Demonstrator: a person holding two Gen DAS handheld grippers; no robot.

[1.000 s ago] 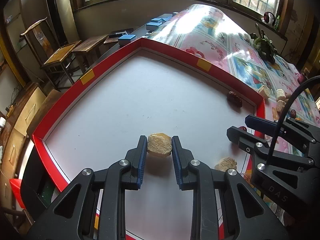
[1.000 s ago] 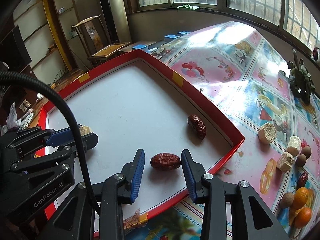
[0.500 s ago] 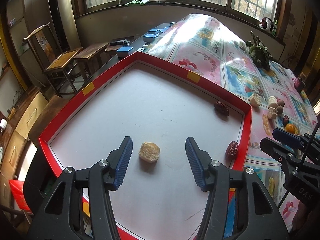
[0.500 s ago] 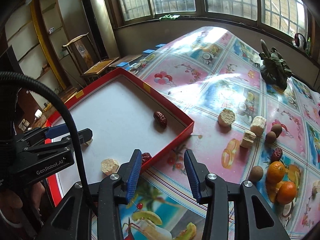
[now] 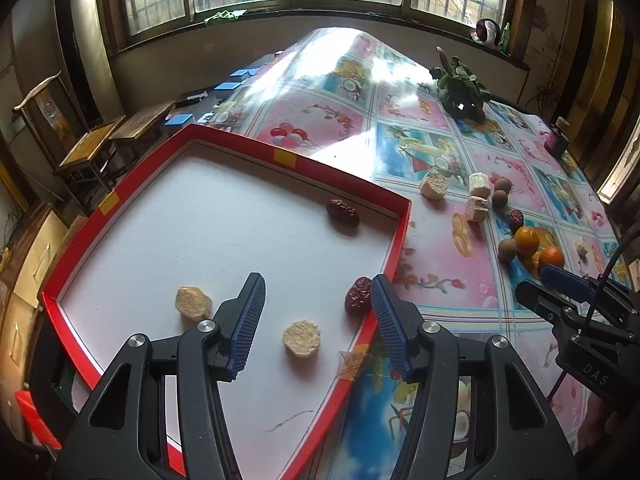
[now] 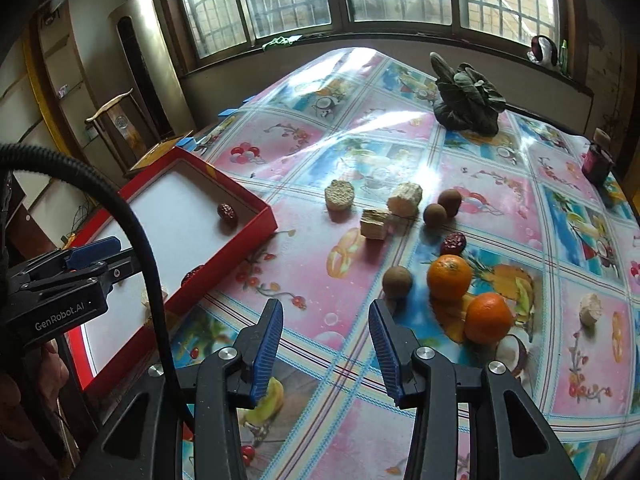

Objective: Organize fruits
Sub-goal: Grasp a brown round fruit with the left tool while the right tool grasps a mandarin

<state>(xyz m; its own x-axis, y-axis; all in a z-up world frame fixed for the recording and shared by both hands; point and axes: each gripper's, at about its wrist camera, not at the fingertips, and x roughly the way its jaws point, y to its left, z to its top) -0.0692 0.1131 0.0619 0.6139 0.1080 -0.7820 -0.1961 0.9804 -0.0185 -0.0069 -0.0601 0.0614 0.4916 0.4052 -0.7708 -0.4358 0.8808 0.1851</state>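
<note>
A red-rimmed white tray [image 5: 402,232] holds two beige slices [image 5: 193,302] [image 5: 301,338] and two red dates [image 5: 342,211] [image 5: 359,295]. My left gripper [image 5: 317,320] is open and empty above the tray's near right part. My right gripper [image 6: 325,346] is open and empty above the tablecloth, right of the tray [image 6: 248,229]. On the cloth lie two oranges [image 6: 449,277] [image 6: 489,317], brown round fruits [image 6: 397,281], a date [image 6: 453,243] and pale chunks [image 6: 339,195] [image 6: 374,223].
A dark leafy plant [image 6: 468,98] sits at the far side of the table. A small dark jar [image 6: 597,160] stands at the far right. Wooden chairs [image 5: 90,148] stand left of the table. A pale piece [image 6: 591,309] lies at the right.
Both grippers let go of their pieces and opened. Both have drawn back and turned right, the right one away from the tray toward the fruit on the cloth.
</note>
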